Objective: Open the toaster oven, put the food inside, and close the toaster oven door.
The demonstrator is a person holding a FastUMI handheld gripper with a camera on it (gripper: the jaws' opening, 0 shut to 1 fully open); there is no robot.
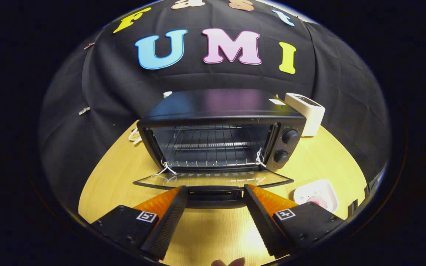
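A black toaster oven (pixel 220 125) stands on the wooden table (pixel 213 229) with its glass door (pixel 213 180) folded down flat toward me. The wire rack (pixel 209 147) inside is bare. My gripper (pixel 215 192) is open, its fingertips just above the door's black handle (pixel 215 194), with nothing pressed between them. To the right of the right finger sits a white dish (pixel 314 194) holding a pinkish piece of food (pixel 318 201), partly hidden by the finger. Two black knobs (pixel 286 146) are on the oven's right panel.
A white boxy appliance (pixel 307 112) stands behind the oven on the right. A small pale object (pixel 135 136) lies at the oven's back left. Black cloth walls close in behind the table. A fingertip (pixel 229 262) shows below the gripper.
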